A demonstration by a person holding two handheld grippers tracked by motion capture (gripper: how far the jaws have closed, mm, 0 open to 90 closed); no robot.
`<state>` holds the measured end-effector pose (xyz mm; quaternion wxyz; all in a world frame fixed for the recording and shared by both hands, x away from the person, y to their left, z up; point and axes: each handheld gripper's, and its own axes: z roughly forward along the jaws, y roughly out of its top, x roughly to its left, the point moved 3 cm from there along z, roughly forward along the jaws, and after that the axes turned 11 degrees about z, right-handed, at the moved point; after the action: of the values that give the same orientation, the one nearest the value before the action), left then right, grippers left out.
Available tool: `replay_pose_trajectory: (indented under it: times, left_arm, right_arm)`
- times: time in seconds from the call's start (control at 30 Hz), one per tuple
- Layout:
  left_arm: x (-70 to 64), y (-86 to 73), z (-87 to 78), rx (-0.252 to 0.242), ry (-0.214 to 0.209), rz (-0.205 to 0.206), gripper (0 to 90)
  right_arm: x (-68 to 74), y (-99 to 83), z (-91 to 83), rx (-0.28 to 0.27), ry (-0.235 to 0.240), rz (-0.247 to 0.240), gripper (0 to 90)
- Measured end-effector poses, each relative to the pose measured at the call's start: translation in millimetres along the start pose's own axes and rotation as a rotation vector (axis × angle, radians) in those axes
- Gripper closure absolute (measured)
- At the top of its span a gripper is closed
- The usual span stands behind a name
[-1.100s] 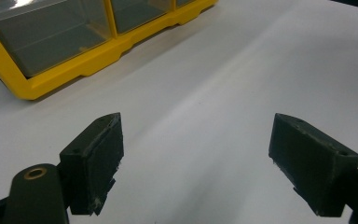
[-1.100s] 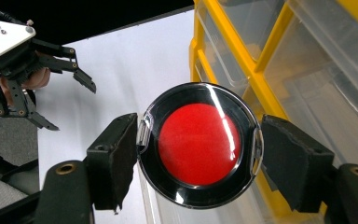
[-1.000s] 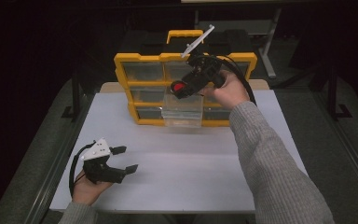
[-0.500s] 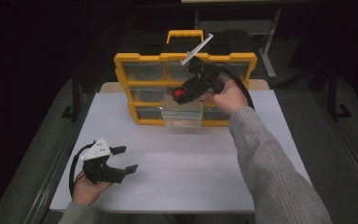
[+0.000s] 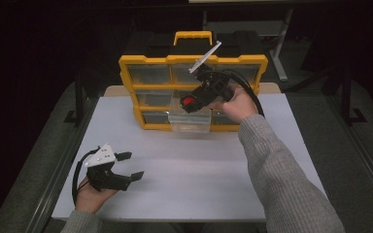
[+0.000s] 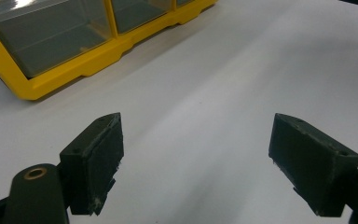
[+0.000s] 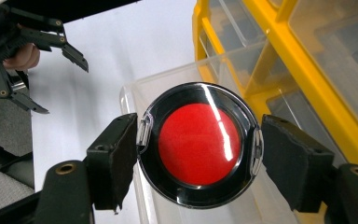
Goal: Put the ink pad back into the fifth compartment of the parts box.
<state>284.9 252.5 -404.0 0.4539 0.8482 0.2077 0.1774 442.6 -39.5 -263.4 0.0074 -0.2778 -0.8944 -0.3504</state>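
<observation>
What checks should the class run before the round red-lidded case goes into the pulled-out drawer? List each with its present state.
1. Case held: the right gripper has both jaws against the rim of the round case. Ok.
2. Drawer open: the clear drawer stands pulled out of the yellow organizer. Ok.
3. Case over the opening: in the right gripper view the drawer lies right behind the case. Ok.
4. Room in the drawer: its floor is mostly hidden by the case. Cannot tell.
5. Other hand out of the way: the left gripper is open, low on the table, far from the drawer. Ok.
</observation>
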Motion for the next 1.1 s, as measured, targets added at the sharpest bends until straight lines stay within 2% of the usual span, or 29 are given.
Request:
replay_pose_trajectory:
  times: [0.33,0.47,0.5,0.67,0.8,1.1]
  left_arm:
    - [0.5,0.2,-0.7,-0.007,0.003,0.006,17.7]
    - [-0.4,0.1,0.2,-0.003,0.000,-0.001,17.7]
    - [-0.3,0.0,0.4,-0.002,0.001,0.001,17.7]
    - [0.6,0.1,-0.5,-0.006,0.003,0.007,17.6]
    - [-0.2,0.2,-0.4,-0.002,0.001,0.001,17.6]
    - [-0.4,0.3,0.2,-0.003,0.000,-0.003,17.6]
  right_arm:
    - [-2.7,-5.2,7.5,0.018,0.006,0.007,28.5]
    - [-4.5,-6.3,8.8,0.027,0.020,0.031,28.5]
    - [-4.5,-6.1,7.8,0.028,0.028,0.053,28.4]
    - [-8.0,-7.3,7.1,0.015,0.029,0.080,27.9]
    - [-9.3,-7.4,2.4,-0.020,0.033,0.090,29.1]
    - [-8.4,-9.5,-9.9,-0.045,0.040,0.084,32.8]
